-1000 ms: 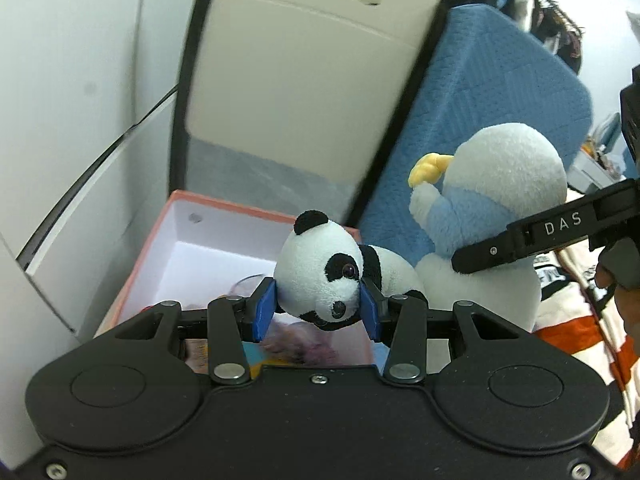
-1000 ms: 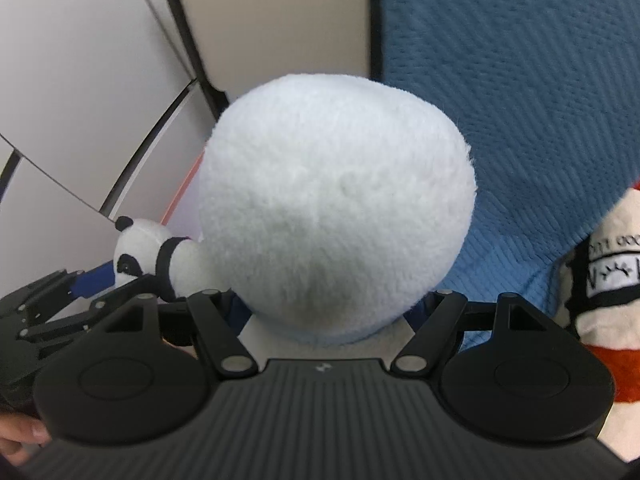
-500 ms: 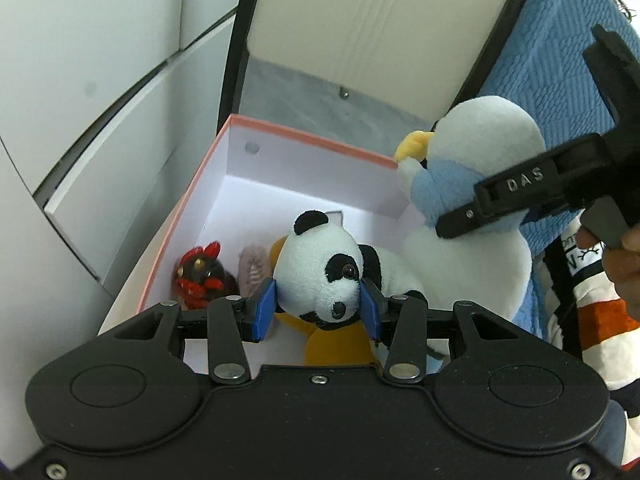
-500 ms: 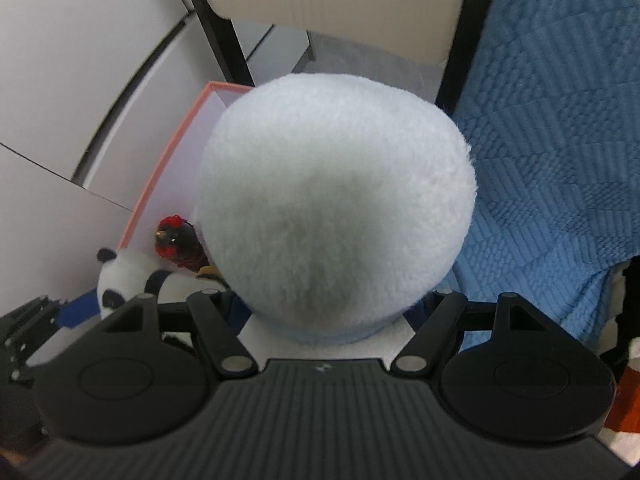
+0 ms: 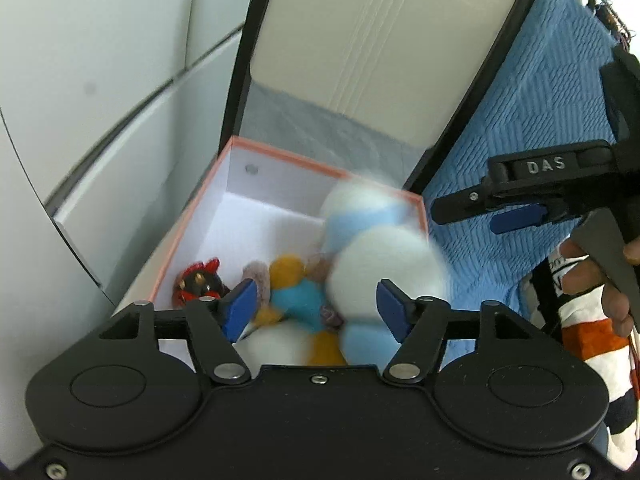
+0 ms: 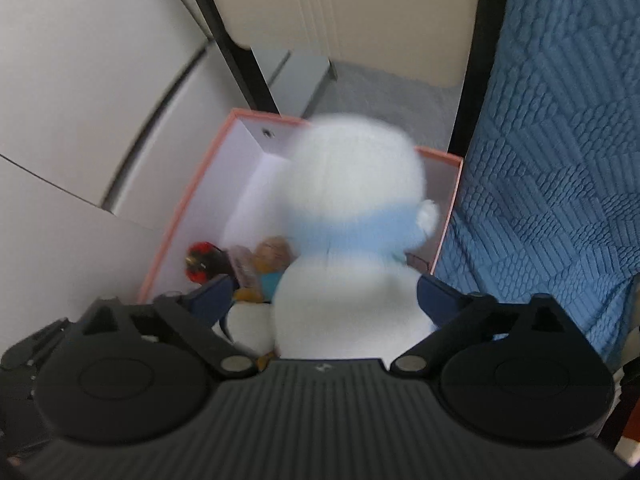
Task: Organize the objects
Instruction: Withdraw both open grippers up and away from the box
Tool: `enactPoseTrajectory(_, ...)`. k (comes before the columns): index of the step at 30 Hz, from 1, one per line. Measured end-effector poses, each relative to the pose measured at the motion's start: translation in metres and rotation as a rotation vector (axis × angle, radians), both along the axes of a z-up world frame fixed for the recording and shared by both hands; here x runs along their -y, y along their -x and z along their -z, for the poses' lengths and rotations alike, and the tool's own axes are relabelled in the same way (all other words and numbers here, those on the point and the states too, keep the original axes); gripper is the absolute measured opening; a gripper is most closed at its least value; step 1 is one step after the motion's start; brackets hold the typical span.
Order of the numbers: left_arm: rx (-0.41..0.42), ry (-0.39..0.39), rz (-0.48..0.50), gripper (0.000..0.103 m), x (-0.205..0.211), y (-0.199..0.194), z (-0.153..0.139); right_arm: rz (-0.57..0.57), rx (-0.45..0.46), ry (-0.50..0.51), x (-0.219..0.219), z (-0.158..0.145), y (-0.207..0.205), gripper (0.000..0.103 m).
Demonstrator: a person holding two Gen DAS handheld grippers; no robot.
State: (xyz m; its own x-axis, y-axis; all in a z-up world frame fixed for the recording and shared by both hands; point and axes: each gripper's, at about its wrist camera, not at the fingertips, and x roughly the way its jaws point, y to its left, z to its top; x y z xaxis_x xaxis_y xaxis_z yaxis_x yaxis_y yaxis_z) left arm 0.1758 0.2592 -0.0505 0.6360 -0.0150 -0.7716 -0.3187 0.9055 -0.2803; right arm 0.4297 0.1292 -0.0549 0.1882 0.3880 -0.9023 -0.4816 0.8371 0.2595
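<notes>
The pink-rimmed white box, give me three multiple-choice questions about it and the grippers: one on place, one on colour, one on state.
1. Where is the blurred white and light-blue plush toy?
A. over the pink-rimmed white box
B. on the blue textured blanket
C. outside the frame

2. What colour are the left gripper finger pads?
A. red
B. blue
C. yellow

3. How do the left gripper's fingers stand?
A. shut on a toy
B. open
C. hidden

Answers: 1 A, the toy is seen against the box's opening; 2 B, both pads show blue; 3 B, the fingers stand wide apart, gripping nothing.
</notes>
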Motion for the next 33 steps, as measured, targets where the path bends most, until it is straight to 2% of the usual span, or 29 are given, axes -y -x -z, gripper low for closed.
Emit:
enactPoseTrajectory(2,0.029,-0.001,-0.002,0.068,0.003,0.008,-0.016,-0.005,0.029,-0.031,0.003,-0.016,0.005,0.102)
enactPoseTrajectory(4,0.055,-0.011,-0.001,0.080,0.008,0.016,-0.033,-0.003,0.056,-0.056,0.008,-0.035,0.010,0.102)
enactPoseTrajectory(11,0.154,-0.044,-0.015,0.086,0.026,0.049,-0.086,-0.010,0.169,-0.130,0.033,-0.086,0.067,0.102)
enactPoseTrajectory(15,0.226,-0.022,-0.020,0.090,0.035,0.070,-0.116,-0.011,0.241,-0.172,0.056,-0.110,0.099,0.102)
enactPoseTrajectory(18,0.261,-0.061,-0.008,0.095,0.047,0.088,-0.138,0.003,0.293,-0.203,0.074,-0.129,0.124,0.102)
enactPoseTrajectory(25,0.295,-0.074,0.019,0.102,0.070,0.126,-0.161,0.031,0.366,-0.255,0.105,-0.145,0.178,0.102)
enactPoseTrajectory(29,0.301,-0.052,0.012,0.102,0.077,0.147,-0.161,0.068,0.393,-0.264,0.121,-0.140,0.205,0.102)
enactPoseTrajectory(33,0.282,-0.066,0.039,0.102,0.086,0.163,-0.154,0.110,0.402,-0.286,0.136,-0.131,0.227,0.102)
